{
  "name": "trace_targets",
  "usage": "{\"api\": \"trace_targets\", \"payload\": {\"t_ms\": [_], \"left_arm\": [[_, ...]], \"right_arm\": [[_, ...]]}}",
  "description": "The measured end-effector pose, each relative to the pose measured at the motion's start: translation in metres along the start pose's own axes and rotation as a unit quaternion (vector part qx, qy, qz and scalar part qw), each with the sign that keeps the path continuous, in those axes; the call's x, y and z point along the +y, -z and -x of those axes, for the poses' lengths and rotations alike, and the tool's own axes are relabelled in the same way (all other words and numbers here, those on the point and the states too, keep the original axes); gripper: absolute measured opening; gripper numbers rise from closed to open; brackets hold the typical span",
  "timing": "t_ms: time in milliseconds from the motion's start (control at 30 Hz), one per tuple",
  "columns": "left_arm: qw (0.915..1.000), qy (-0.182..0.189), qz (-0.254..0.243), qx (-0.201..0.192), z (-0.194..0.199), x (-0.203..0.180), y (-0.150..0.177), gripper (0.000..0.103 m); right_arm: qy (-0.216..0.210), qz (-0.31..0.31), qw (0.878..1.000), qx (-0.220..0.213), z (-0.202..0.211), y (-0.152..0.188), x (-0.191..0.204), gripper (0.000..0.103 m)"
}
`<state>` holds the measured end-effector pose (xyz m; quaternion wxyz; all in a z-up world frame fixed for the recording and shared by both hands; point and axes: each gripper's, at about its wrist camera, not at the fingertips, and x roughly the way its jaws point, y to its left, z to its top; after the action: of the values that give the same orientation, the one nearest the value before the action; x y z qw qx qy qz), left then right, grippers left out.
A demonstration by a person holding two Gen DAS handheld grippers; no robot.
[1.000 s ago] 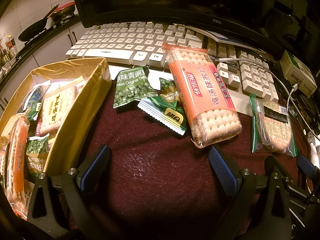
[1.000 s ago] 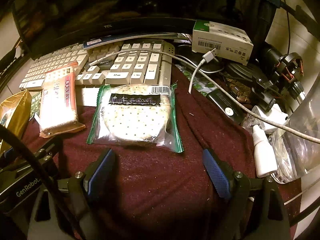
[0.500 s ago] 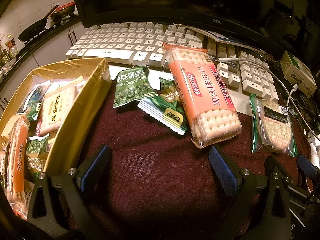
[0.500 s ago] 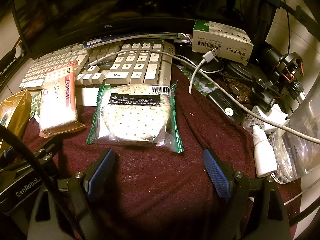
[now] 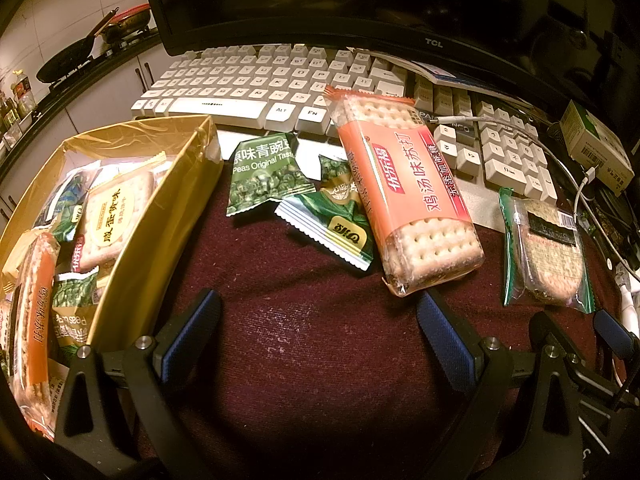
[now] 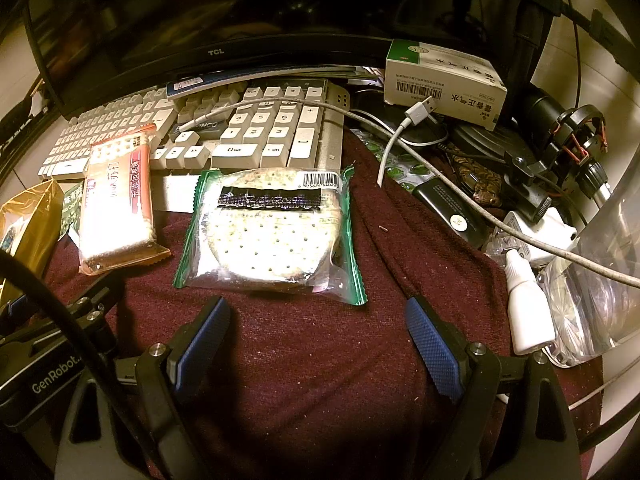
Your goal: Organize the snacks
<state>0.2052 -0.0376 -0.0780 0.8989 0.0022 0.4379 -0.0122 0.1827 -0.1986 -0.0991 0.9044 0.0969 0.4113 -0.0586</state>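
On the dark red cloth [image 5: 304, 344] lie an orange soda-cracker pack [image 5: 404, 192] [image 6: 118, 200], two green pea packets [image 5: 264, 176] [image 5: 332, 220], and a green-edged round cracker bag [image 5: 544, 256] [image 6: 272, 232]. A gold box [image 5: 132, 256] at the left holds several snack packs. My left gripper [image 5: 320, 332] hovers open over bare cloth, just short of the orange pack. In front of the round cracker bag my right gripper [image 6: 316, 332] is open and holds nothing.
A white keyboard [image 5: 256, 84] [image 6: 248, 132] and a black monitor [image 6: 216, 52] stand behind the snacks. A white cable [image 6: 400, 136], a white carton [image 6: 440, 80], a dropper bottle [image 6: 528, 312], a black device [image 6: 452, 212] and a clear plastic container [image 6: 600, 280] crowd the right side.
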Motion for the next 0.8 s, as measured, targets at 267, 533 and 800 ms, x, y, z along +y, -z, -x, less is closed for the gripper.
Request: {"api": "trace_targets", "payload": {"t_ms": [267, 533, 800], "left_arm": [[1.0000, 0.000, 0.000, -0.001, -0.0001, -0.0002, 0.0006, 0.098], [1.0000, 0.000, 0.001, -0.001, -0.0005, -0.0004, 0.0008, 0.098], [1.0000, 0.001, 0.001, -0.002, -0.0008, -0.0005, 0.0010, 0.098]], "right_arm": [[0.000, 0.000, 1.000, 0.000, -0.0004, -0.0003, -0.0001, 0.090], [-0.001, 0.003, 1.000, 0.002, 0.0005, 0.0004, 0.0004, 0.090], [-0.002, 0.004, 1.000, 0.002, 0.0002, -0.0004, 0.0010, 0.090]]}}
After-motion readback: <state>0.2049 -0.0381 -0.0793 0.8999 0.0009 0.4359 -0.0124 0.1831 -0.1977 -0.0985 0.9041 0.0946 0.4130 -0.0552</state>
